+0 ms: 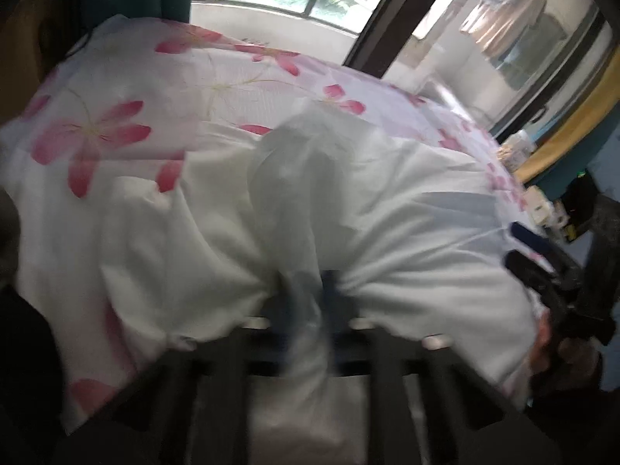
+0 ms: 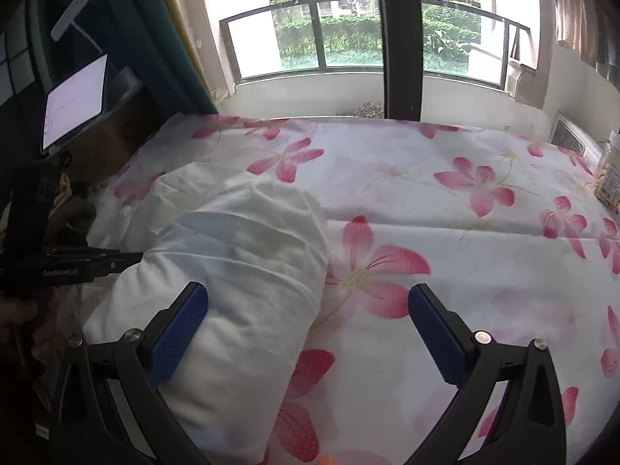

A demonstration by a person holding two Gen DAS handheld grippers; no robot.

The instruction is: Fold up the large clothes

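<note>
A large white garment (image 2: 240, 255) lies bunched on a bed with a pink-flower sheet (image 2: 445, 232). In the left wrist view the garment (image 1: 348, 209) fills the middle, and my left gripper (image 1: 310, 294) is shut on a gathered fold of it; the view is blurred. My right gripper (image 2: 308, 306) is open over the garment's right edge, its left finger (image 2: 182, 329) resting against the cloth and its right finger (image 2: 438, 333) above the sheet. The left gripper shows in the right wrist view (image 2: 116, 263) at the garment's left side. The right gripper shows at the right edge (image 1: 542, 263).
A window with a dark post (image 2: 399, 38) is beyond the bed. A tablet screen (image 2: 75, 100) stands at the left. A snack jar (image 2: 610, 170) sits at the bed's right edge. Hanging clothes (image 1: 503, 27) show outside.
</note>
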